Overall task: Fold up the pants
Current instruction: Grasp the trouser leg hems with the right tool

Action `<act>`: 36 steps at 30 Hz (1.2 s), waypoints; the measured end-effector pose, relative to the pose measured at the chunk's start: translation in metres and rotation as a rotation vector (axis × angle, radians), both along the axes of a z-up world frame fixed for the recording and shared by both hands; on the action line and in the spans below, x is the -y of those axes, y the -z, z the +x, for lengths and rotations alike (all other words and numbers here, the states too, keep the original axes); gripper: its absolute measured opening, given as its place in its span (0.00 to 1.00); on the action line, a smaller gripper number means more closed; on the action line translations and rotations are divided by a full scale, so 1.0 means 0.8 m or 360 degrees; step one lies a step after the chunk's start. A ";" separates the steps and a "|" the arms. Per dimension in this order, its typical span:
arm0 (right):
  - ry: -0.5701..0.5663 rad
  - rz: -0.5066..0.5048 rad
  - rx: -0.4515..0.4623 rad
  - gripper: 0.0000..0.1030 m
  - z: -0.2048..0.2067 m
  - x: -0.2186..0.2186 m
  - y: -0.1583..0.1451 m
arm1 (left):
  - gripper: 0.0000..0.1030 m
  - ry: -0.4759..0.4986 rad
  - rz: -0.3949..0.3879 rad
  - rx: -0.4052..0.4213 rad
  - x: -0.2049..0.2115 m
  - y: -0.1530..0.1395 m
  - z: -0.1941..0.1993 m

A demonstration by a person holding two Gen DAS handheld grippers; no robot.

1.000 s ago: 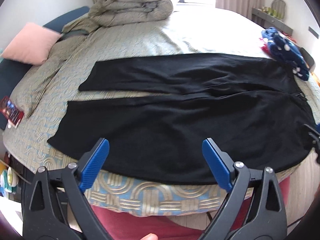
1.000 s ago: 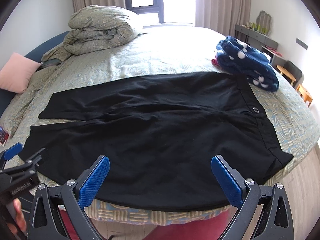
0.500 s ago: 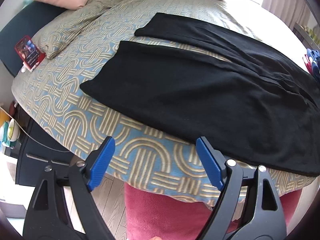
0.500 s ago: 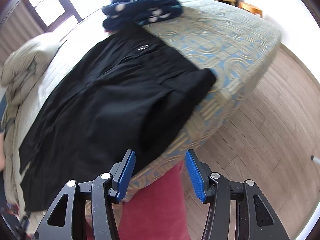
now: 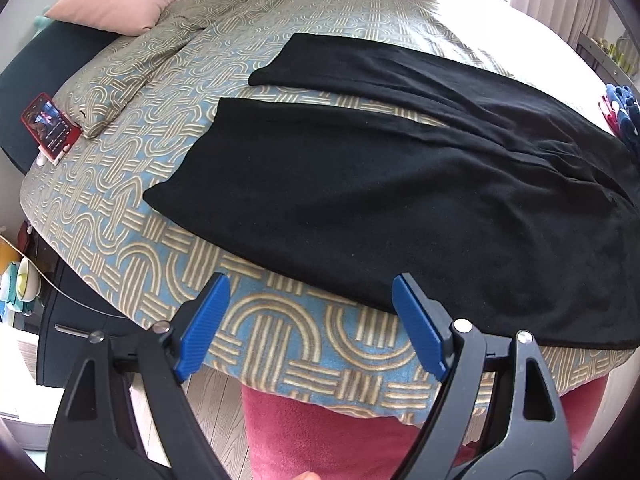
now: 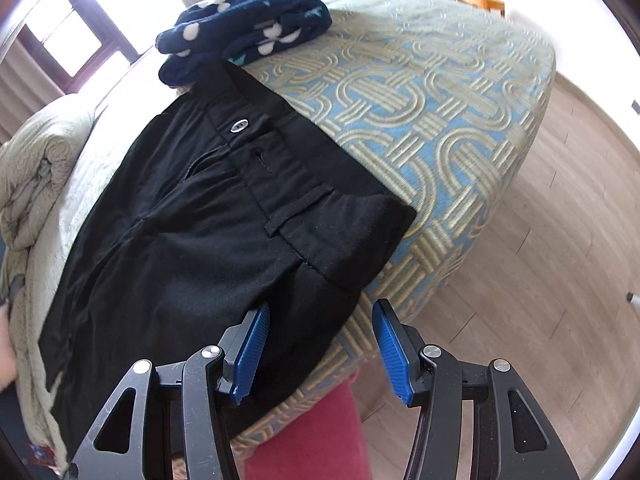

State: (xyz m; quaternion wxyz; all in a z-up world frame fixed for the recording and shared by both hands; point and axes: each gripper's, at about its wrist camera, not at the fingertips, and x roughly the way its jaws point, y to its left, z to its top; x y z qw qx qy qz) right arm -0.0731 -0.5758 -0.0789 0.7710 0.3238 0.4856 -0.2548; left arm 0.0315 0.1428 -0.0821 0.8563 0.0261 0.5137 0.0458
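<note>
Pants (image 5: 400, 184) lie spread flat across the patterned bedspread (image 5: 120, 184), legs parted and side by side, which gives me two clean edges to pick up for a lengthwise fold. In my left view the near leg fills the middle, its hem corner toward nine o'clock and its long edge running along the mattress side toward four o'clock. My left claw (image 5: 310, 322) hangs over bare bedspread just short of that edge, jaws wide with nothing between them; I judge I keep it that open so the fabric edge can slip in easily. They have just been narrowing a little.

In my right view the waistband (image 6: 304, 184) runs from eleven o'clock down to the near corner at three o'clock, button (image 6: 239, 126) up, so the front faces me. My right claw (image 6: 320, 346) sits at six o'clock over the side seam below that corner. Its jaws have just closed to about half and now stand apart; cloth lies between them, but I see no pinch yet.

A dotted blue blanket (image 6: 244, 36) at twelve o'clock touches the far end of the waistband, and a red phone (image 5: 50, 126) rests at nine o'clock, well apart. My own red-clad leg (image 6: 308, 432) stands against the bed.
</note>
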 end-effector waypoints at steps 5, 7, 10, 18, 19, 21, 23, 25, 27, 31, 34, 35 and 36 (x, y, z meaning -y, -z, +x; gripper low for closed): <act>0.0133 0.0067 0.0103 0.09 -0.004 0.016 0.011 | 0.82 -0.0023 -0.0006 0.0013 -0.004 -0.002 0.002; 0.0145 0.0082 0.0117 0.06 -0.011 0.018 0.010 | 0.82 -0.0018 0.0001 0.0015 -0.004 -0.001 0.001; 0.0197 0.0155 0.0112 0.06 -0.027 0.026 0.015 | 0.82 -0.0018 0.0001 0.0012 -0.006 0.001 -0.001; 0.0032 0.0009 0.0068 0.57 -0.019 -0.005 -0.008 | 0.82 -0.0063 -0.0129 -0.0038 -0.026 0.010 -0.008; 0.0002 -0.0010 0.0065 0.64 -0.020 -0.014 -0.013 | 0.82 -0.0069 -0.0151 -0.0036 -0.029 0.010 -0.010; -0.0056 -0.0007 0.0076 0.64 -0.025 -0.036 -0.020 | 0.82 -0.0076 -0.0214 -0.0044 -0.031 0.013 -0.011; -0.0124 0.0051 0.0089 0.65 -0.026 -0.058 -0.020 | 0.82 -0.0069 -0.0320 -0.0077 -0.029 0.017 -0.009; -0.0276 0.0224 0.0098 0.65 -0.022 -0.082 -0.014 | 0.82 -0.0045 -0.0397 -0.0109 -0.023 0.021 -0.007; -0.0381 0.0411 0.0092 0.65 -0.018 -0.101 -0.005 | 0.82 -0.0006 -0.0441 -0.0128 -0.014 0.024 -0.004; -0.0439 0.0488 0.0117 0.65 -0.010 -0.116 0.007 | 0.82 -0.0014 -0.0451 -0.0137 -0.004 0.033 0.009; -0.0404 0.0550 0.0106 0.65 -0.016 -0.118 0.012 | 0.82 -0.0036 -0.0496 -0.0131 -0.004 0.036 0.017; -0.0397 0.0561 0.0107 0.65 -0.016 -0.117 0.015 | 0.82 -0.0038 -0.0476 -0.0125 -0.003 0.037 0.019; -0.0380 0.0557 0.0108 0.65 -0.016 -0.115 0.016 | 0.82 -0.0033 -0.0462 -0.0128 -0.002 0.036 0.021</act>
